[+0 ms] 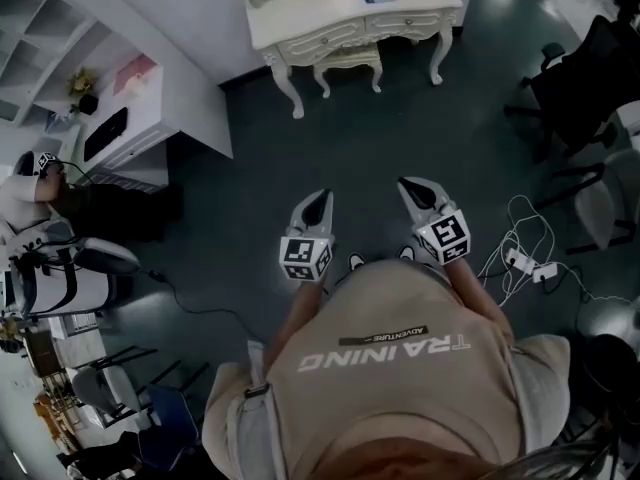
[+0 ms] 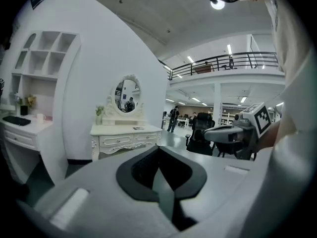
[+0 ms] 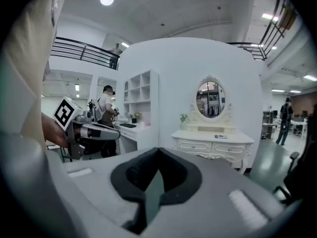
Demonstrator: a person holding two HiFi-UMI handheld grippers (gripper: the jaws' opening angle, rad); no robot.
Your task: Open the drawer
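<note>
The drawer [image 1: 398,21] sits closed in the front of the white bench [image 1: 300,16] by the wall, well apart from both tongs across the dark floor [image 1: 400,118]. Left tongs [image 1: 319,198] and right tongs [image 1: 409,184], side by side, are clenched on nothing and point toward it.

Head camera looking down, two gripper cameras looking across the room

The head view looks steeply down from above the person's [image 1: 400,368] shoulders onto the dark floor [image 1: 400,128], with the white dressing table [image 1: 355,13] far off at its top edge. Each gripper view sits low and close behind its own jaws, facing roughly level toward that table from well short of it. All three views share the table. The left gripper view also catches the right gripper [image 2: 208,132], and the right gripper view the left gripper [image 3: 116,133].
</note>
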